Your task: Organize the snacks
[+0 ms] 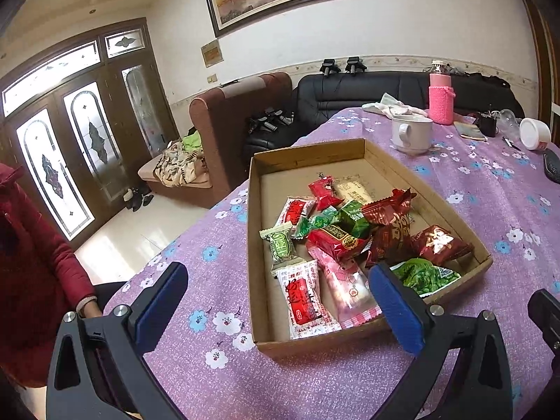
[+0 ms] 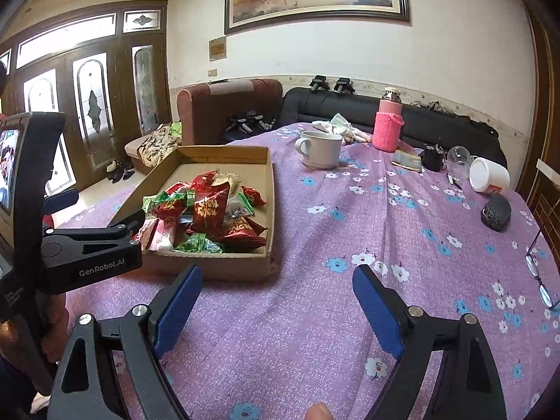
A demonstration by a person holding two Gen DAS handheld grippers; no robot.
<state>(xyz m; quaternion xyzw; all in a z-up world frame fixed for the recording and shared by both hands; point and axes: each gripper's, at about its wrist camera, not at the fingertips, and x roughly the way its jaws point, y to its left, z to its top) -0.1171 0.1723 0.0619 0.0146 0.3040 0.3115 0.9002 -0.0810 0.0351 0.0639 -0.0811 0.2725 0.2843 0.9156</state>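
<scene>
A shallow cardboard tray (image 1: 301, 154) (image 2: 210, 269) sits on the purple flowered tablecloth and holds a heap of wrapped snacks: dark red packets (image 1: 392, 227) (image 2: 210, 210), green packets (image 1: 427, 274) (image 2: 197, 245), white-and-red packets (image 1: 302, 297) and a pink one (image 1: 344, 280). My left gripper (image 1: 278, 297) is open above the tray's near end, its right finger over the near right corner, with nothing held. My right gripper (image 2: 278, 301) is open over bare cloth to the right of the tray. The left gripper's body (image 2: 87, 255) shows at the left of the right wrist view.
A white mug (image 1: 411, 133) (image 2: 320, 148), a pink-sleeved bottle (image 1: 440, 92) (image 2: 387, 126), a tipped white cup (image 2: 488, 175), a clear glass (image 2: 458, 159), a black pouch (image 2: 495, 211) and glasses (image 2: 539, 276) stand on the far and right parts of the table. A person's red sleeve (image 1: 31, 262) is at left.
</scene>
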